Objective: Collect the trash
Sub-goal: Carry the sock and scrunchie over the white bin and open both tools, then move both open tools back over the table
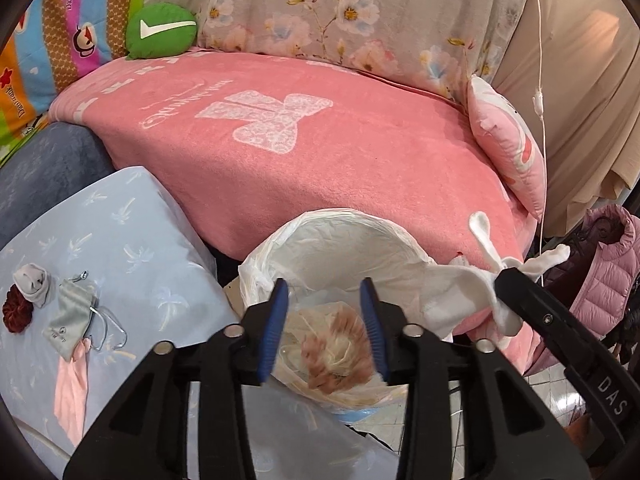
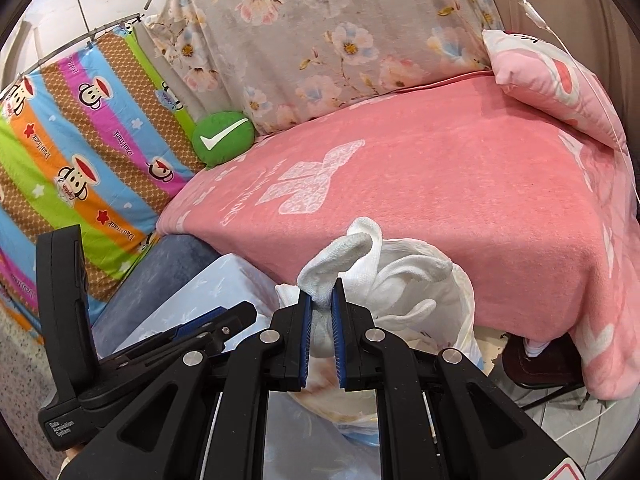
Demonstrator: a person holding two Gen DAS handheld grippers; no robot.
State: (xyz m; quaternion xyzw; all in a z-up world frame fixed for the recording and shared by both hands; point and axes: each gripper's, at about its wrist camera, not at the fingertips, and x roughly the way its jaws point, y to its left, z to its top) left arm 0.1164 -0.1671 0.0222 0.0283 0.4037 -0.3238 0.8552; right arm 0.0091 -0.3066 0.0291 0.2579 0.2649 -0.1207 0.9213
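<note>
A bin lined with a white plastic bag [image 1: 332, 220] stands in front of the pink-covered sofa. My left gripper [image 1: 326, 320] hangs open over its mouth. Below and between its blue pads is a blurred pink and cream fluffy wad [image 1: 336, 344] inside the bag; the pads do not press on it. My right gripper [image 2: 322, 304] is shut on a white sock-like cloth [image 2: 352, 256], held at the bag's rim [image 2: 464, 300]. From the left wrist view, that cloth [image 1: 460, 292] and the right gripper [image 1: 504, 280] sit at the bin's right edge.
A light blue cushion [image 1: 132, 248] at the left carries a grey sock [image 1: 32, 284], a dark red scrunchie [image 1: 14, 312], a grey pouch [image 1: 72, 316] and a pink cloth [image 1: 72, 392]. A pink blanket [image 1: 320, 152], a green cushion [image 1: 160, 32], a pink pillow [image 1: 508, 148] and a pink jacket [image 1: 604, 280] surround the bin.
</note>
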